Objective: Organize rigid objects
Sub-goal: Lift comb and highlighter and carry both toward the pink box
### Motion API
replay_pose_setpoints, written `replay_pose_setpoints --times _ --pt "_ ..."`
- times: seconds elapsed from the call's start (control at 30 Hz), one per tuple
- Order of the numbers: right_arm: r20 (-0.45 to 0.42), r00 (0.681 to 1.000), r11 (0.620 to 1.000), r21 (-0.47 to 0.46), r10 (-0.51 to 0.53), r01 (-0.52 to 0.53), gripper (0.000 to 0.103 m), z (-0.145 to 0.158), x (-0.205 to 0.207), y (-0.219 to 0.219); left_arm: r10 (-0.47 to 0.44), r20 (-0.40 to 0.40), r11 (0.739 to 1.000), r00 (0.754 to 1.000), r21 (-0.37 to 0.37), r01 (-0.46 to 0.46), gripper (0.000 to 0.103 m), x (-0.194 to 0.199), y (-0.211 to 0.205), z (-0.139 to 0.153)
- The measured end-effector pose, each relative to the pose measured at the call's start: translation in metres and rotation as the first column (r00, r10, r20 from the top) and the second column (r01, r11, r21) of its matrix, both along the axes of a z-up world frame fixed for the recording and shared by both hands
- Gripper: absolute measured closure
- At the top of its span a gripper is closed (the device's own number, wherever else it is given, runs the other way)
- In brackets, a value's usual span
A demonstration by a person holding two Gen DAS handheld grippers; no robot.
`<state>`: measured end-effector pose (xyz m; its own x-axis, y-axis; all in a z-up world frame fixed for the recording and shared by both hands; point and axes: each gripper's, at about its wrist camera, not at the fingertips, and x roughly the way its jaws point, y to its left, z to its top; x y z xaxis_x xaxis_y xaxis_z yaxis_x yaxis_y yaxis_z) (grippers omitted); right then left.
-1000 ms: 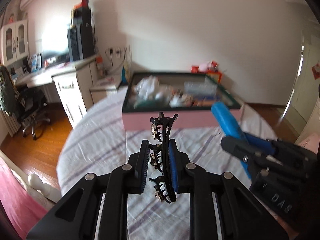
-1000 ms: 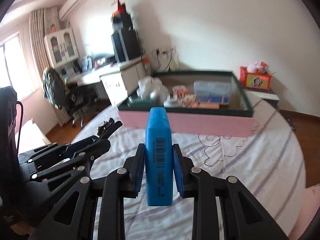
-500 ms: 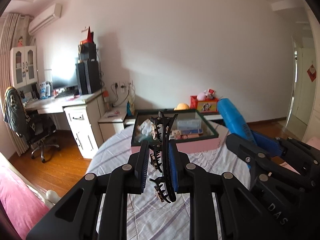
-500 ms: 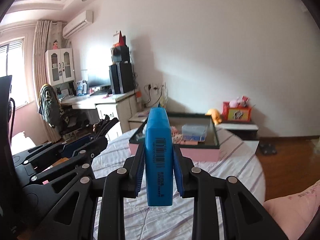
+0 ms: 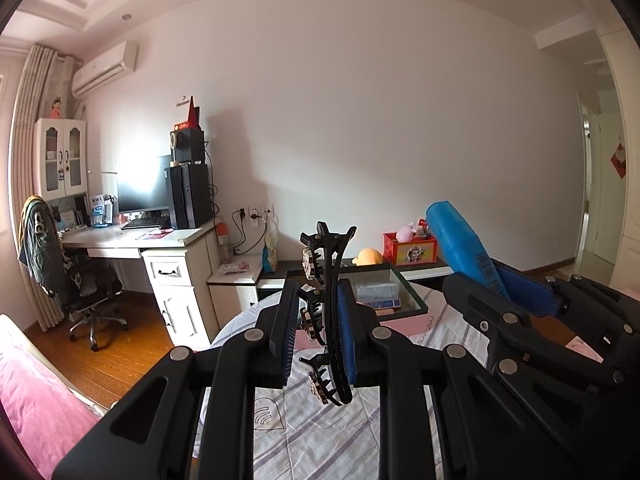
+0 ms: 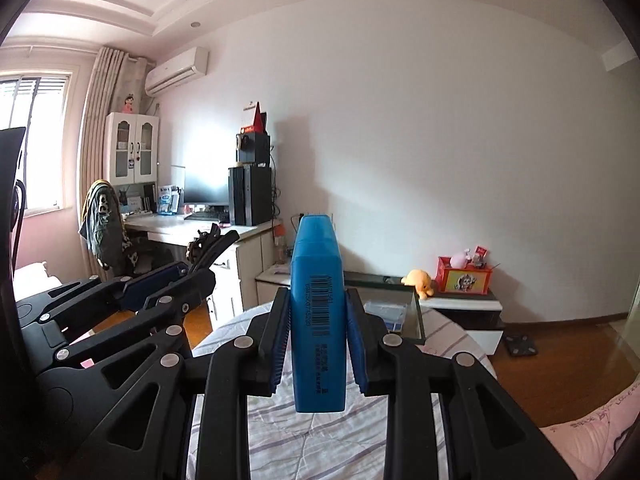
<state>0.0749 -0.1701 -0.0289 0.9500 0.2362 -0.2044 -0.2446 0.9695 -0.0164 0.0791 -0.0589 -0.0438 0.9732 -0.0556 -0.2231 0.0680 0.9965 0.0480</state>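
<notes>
- The left gripper [image 5: 318, 336] is clamped on a black hair claw clip [image 5: 326, 312], which stands upright between the pads, its teeth facing nine o'clock and its tips rising past the fingers toward twelve.
- The right gripper [image 6: 318, 342] is clamped on a blue rectangular block [image 6: 318, 320] with a barcode on its near face; it stands upright, its top poking toward twelve o'clock.
- Each tool appears in the other's camera: from the left wrist the right gripper [image 5: 532, 320] sits at three o'clock with the block [image 5: 460, 240] tilted; from the right wrist the left gripper [image 6: 160, 292] sits at nine o'clock with only the clip's tips [image 6: 208, 240] showing.
- Only the right wrist view shows the window [image 6: 32, 140] at nine o'clock and a small black thing on the floor [image 6: 520, 346] at four o'clock; what it is I cannot tell.
- Only the left wrist view shows the open doorway [image 5: 596, 192] at three o'clock.
- Both views show the open pink-sided box [image 5: 404, 322] on the striped round table [image 5: 312, 432], ahead of the fingers and partly hidden by them; several small items lie inside, too hidden to count.
- Counts: two grippers, one clip, one block, one box, one table, one desk [image 5: 132, 240], one office chair [image 5: 80, 280], one monitor [image 5: 142, 196], one air conditioner [image 5: 106, 68], one yellow plush toy [image 6: 420, 280].
</notes>
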Motion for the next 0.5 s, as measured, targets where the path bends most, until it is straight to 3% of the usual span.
replay_pose_setpoints --times 0.23,0.5 --pt "0.01 1.0 1.0 -0.005 -0.003 0.003 0.075 0.001 -0.002 0.0 -0.003 -0.001 1.0 1.0 0.005 0.003 0.084 -0.003 -0.003 -0.001" --pt "-0.035 0.999 1.0 0.004 -0.007 0.007 0.075 -0.011 0.015 -0.003 -0.01 -0.048 1.0 0.999 0.02 0.011 0.084 0.028 -0.013 -0.015"
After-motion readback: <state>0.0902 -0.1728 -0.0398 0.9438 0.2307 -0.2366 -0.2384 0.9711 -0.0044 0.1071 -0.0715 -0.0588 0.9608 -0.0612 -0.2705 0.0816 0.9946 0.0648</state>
